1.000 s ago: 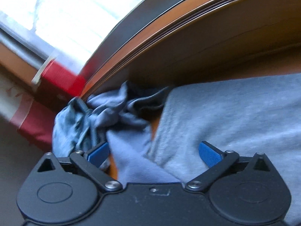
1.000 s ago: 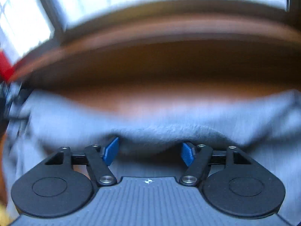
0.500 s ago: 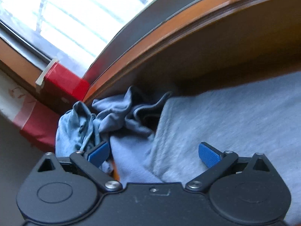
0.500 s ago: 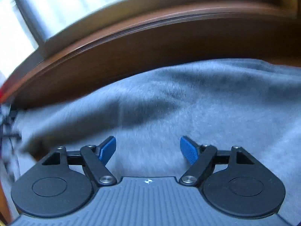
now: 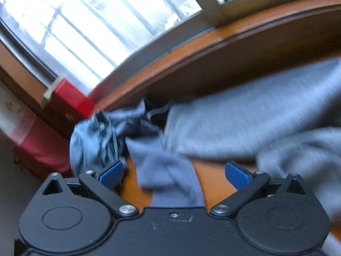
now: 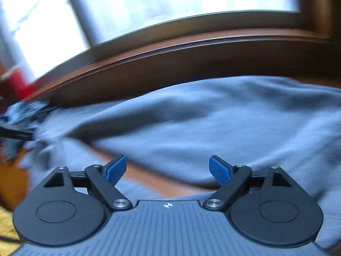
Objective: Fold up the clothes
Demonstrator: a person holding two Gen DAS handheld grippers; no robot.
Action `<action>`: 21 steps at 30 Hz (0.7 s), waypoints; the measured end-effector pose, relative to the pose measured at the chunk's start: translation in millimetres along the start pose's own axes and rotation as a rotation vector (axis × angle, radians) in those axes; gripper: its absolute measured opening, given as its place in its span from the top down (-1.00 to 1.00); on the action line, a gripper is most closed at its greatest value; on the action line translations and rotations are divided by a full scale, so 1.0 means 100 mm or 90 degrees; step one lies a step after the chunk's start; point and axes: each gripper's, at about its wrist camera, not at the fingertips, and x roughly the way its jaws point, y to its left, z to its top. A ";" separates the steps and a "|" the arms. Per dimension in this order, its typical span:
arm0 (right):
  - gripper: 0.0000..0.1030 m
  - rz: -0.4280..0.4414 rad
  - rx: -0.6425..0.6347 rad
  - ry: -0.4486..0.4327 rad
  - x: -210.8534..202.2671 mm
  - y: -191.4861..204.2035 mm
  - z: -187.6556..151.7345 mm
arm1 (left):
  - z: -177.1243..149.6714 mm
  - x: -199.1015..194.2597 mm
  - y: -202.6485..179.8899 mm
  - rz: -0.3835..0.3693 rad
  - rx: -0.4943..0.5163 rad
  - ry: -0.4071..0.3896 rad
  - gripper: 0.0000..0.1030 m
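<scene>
In the left wrist view, a red box stands at the far left under the window. To the right of it, a crumpled pile of blue-grey clothes lies against the wooden ledge. The left gripper has its jaws wide apart and it holds nothing; a narrow grey part of cloth lies on the orange-brown table between the blue pads without touching them. Further right, the grey garment is spread on the table, blurred.

In the right wrist view, the same pile of clothes is at the far left edge, blurred. The grey garment covers the middle and the right of the table, with soft folds. The right gripper has just been opening its jaws; they stand wide and grip nothing, above a bare strip of table and the near edge of the garment
</scene>
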 end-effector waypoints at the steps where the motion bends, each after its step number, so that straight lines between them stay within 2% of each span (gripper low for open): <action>1: -0.69 0.026 -0.014 0.015 0.03 0.06 -0.01 | -0.10 -0.08 -0.01 -0.013 -0.002 0.007 -0.98; 5: -0.70 0.091 -0.089 0.078 0.17 0.32 -0.09 | -0.41 -0.40 -0.14 -0.093 -0.014 0.026 -0.98; 9: -0.87 0.118 -0.173 0.131 0.33 0.47 -0.20 | -0.58 -0.58 -0.41 -0.149 -0.011 0.026 -0.98; 11: -0.90 0.112 -0.219 0.129 0.36 0.52 -0.25 | -0.62 -0.56 -0.59 -0.158 -0.004 0.024 -0.98; 13: -0.80 0.099 -0.273 0.116 0.36 0.58 -0.30 | -0.66 -0.48 -0.75 -0.144 0.002 0.022 -0.88; 14: -0.54 0.089 -0.293 0.106 0.34 0.59 -0.33 | -0.67 -0.43 -0.73 -0.124 -0.005 0.030 -0.48; 15: -0.14 0.075 -0.305 0.095 0.32 0.60 -0.35 | -0.66 -0.39 -0.65 -0.096 -0.018 0.044 0.32; 16: 0.04 0.084 -0.279 0.085 0.27 0.56 -0.32 | -0.66 -0.34 -0.56 -0.068 -0.032 0.058 0.57; 17: 0.19 0.099 -0.246 0.075 0.21 0.51 -0.28 | -0.65 -0.29 -0.48 -0.040 -0.045 0.072 0.60; 18: 0.22 0.113 -0.213 0.065 0.15 0.46 -0.24 | -0.65 -0.24 -0.39 -0.012 -0.058 0.086 0.60; 20: 0.18 0.176 -0.159 0.062 0.09 0.39 -0.15 | -0.66 -0.11 -0.18 0.051 -0.089 0.122 0.58; 21: 0.12 0.183 -0.158 0.059 0.10 0.42 -0.16 | -0.69 -0.01 -0.04 0.086 -0.104 0.144 0.55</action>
